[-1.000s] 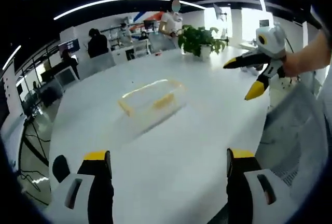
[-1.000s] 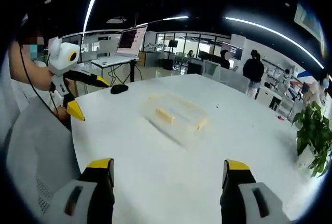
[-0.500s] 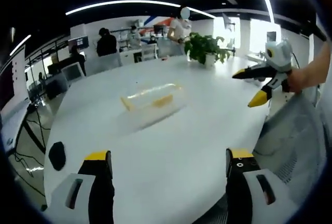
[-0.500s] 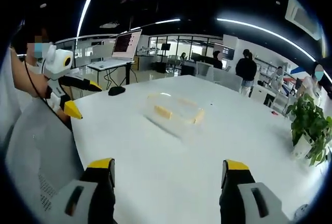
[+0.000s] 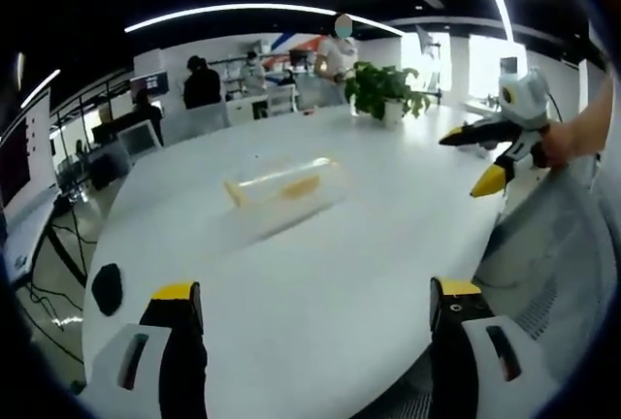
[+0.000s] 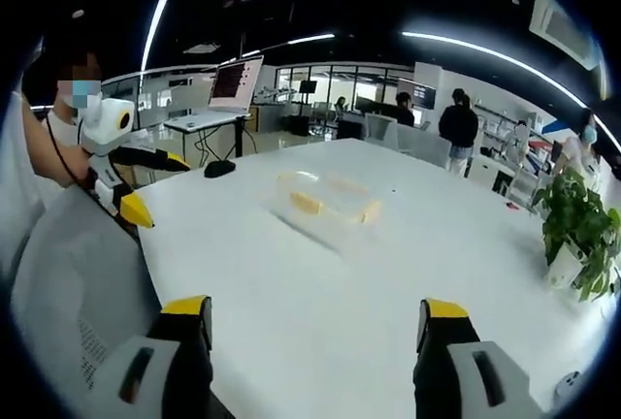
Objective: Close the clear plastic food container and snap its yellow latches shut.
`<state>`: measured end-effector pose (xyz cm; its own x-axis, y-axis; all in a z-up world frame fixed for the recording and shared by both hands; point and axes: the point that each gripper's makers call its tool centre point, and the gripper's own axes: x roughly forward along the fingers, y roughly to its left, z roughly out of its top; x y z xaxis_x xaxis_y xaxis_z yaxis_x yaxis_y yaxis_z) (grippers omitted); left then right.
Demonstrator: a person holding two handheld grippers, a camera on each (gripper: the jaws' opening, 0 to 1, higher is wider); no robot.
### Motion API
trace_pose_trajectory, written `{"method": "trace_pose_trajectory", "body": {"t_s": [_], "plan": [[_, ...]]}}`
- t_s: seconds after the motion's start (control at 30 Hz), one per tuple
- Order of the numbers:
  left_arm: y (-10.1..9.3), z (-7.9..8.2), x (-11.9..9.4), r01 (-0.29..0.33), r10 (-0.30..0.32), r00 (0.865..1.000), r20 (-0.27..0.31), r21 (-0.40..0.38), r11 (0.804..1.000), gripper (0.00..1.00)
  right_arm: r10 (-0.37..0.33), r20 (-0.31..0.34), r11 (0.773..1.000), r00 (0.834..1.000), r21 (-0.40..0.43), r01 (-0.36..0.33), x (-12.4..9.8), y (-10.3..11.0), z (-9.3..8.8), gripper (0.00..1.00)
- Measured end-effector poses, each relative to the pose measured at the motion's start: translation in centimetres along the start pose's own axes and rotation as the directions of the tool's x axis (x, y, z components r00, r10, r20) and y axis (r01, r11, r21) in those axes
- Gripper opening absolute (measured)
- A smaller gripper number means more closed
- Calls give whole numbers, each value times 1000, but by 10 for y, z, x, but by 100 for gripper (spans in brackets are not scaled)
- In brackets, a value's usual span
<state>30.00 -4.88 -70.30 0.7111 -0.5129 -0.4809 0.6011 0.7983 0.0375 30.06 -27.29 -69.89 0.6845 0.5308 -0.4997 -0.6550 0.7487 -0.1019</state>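
While both grippers gape, container [image 5: 282, 189] sits apart.

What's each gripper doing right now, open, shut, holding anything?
Left gripper: open, jaws wide apart, holding nothing, well short of the clear container.
Right gripper: open, empty, also back from the container.

Open-plan office: desks [image 5: 233, 104] w/ monitors [image 6: 234, 80], ppl [image 6: 457, 128].
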Motion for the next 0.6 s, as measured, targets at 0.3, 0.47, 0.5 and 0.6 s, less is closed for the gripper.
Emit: {"method": "trace_pose_trajectory", "body": {"t_s": [0.3,0.47,0.5,0.6], "plan": [[2,3,-1,-12,12,1000,29,-16,1000,96,-1,12,1000,1000,6,1,-1,-1,1,88],[2,-2,1,-10,10,1000,9,-10,1000,96,0,23,1000,1000,8,-1,-1,-1,3,87],[0,-3,1,-6,6,1000,4,2,1000,95,3,25,1000,1000,8,-3,0,-1,3,87],[-4,-6,3,8,-7,1000,-16,31,1000,95,5,22,1000,1000,6,-5,0,-1,3,86]]}}
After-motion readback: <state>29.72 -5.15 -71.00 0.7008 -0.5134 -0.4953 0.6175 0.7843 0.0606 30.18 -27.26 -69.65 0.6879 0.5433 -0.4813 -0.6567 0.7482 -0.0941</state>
